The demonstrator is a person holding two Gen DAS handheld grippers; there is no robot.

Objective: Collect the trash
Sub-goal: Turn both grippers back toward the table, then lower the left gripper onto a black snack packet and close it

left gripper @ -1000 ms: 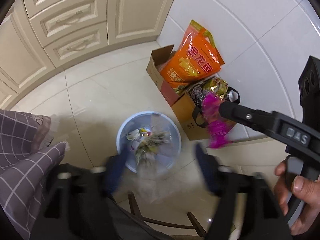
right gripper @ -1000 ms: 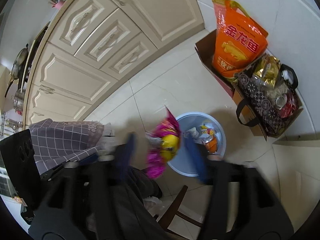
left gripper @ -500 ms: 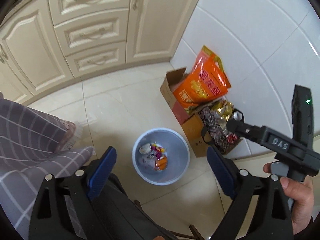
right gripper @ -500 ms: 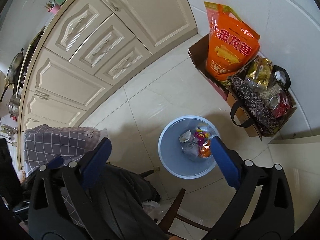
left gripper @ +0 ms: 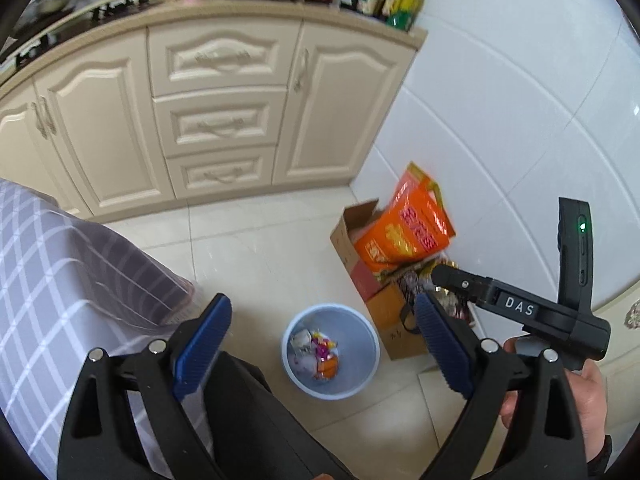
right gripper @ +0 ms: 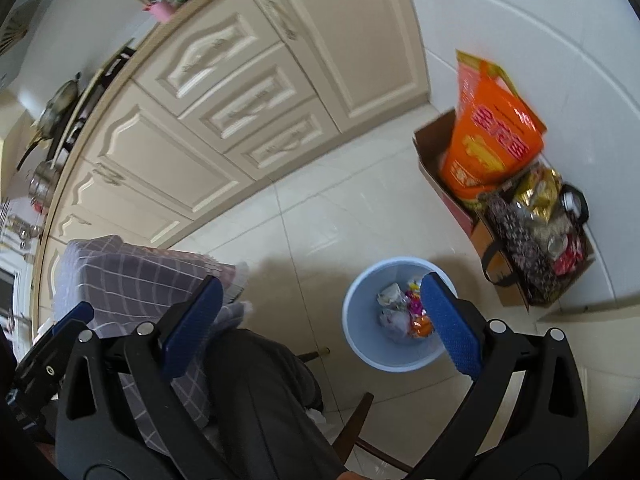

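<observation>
Two grippers, left gripper [left gripper: 322, 336] and right gripper [right gripper: 320, 318], are held high above the floor, fingers spread wide apart and empty. One second earlier each gripper was releasing a wrapper over the bin: a clear crinkled one from the left, a magenta-and-yellow one from the right. Both pieces now lie inside, and the cameras have risen and tilted back, bringing the cabinet fronts into view. Judged from this, one drop cycle is complete and the hands are free for a further pickup. Nearest the lens are the blue finger pads [left gripper: 202, 346]; beside them a checked grey cloth [left gripper: 60, 280]. Below, the pale blue trash bin [right gripper: 362, 344] stands upright on the tiled floor [left gripper: 260, 248], holding the trash [left gripper: 316, 354]: crumpled white paper, pink and orange wrappers, loosely heaped on its bottom. Farther off, a cardboard box [left gripper: 352, 240] with an orange bag [right gripper: 492, 136] stands against the wall.
</observation>
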